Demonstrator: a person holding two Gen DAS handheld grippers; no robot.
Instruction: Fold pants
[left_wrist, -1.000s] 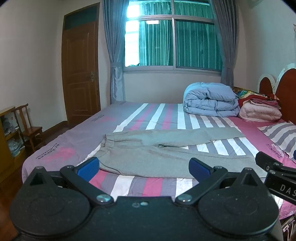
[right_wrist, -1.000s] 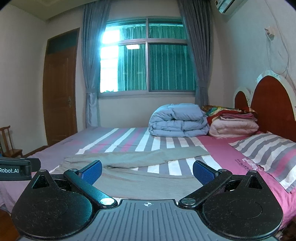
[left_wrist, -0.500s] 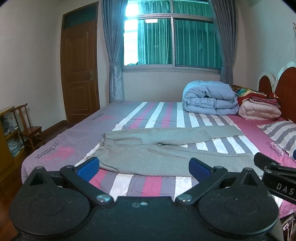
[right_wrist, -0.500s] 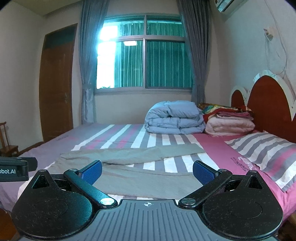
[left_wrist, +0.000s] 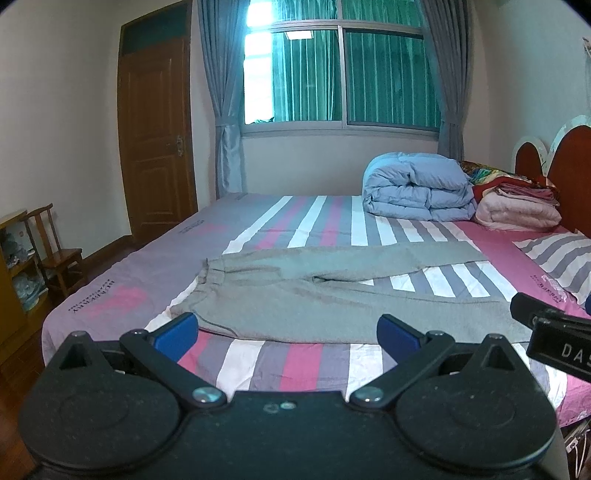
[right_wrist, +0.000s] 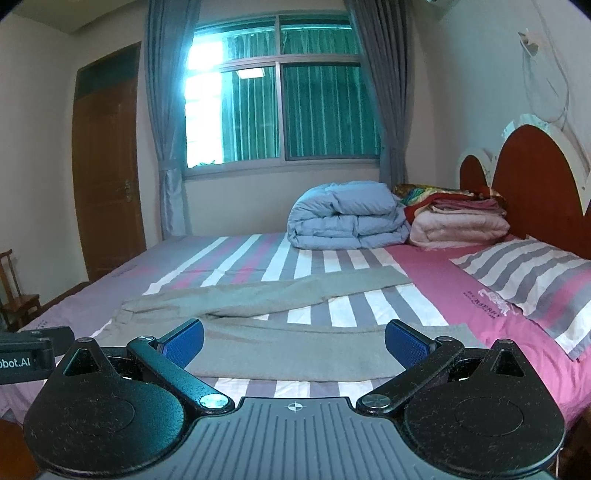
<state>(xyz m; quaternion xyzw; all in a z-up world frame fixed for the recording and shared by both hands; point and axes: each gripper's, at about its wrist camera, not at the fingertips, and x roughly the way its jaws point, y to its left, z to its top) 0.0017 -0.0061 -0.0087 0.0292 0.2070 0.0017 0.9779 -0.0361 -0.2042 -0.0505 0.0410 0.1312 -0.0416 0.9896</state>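
Note:
Grey pants (left_wrist: 306, 302) lie flat on the striped bed (left_wrist: 288, 365), waistband to the left and both legs spread toward the right. In the right wrist view the same pants (right_wrist: 280, 339) fill the near middle of the bed. My left gripper (left_wrist: 287, 332) hovers open above the near edge of the pants, close to the waistband side, with nothing between its blue pads. My right gripper (right_wrist: 294, 341) is open too, above the near leg, and holds nothing. The right gripper's body (left_wrist: 554, 339) shows at the right edge of the left wrist view.
A folded blue duvet (left_wrist: 417, 186) and a stack of folded blankets (left_wrist: 517, 206) sit at the far side of the bed. A striped pillow (right_wrist: 528, 280) lies by the wooden headboard (right_wrist: 535, 184). A wooden chair (left_wrist: 55, 254) and a door (left_wrist: 159, 140) are on the left.
Both views have shifted slightly: the bed and pants sit a little lower in the right wrist view. The pants have not moved, and both grippers stay open.

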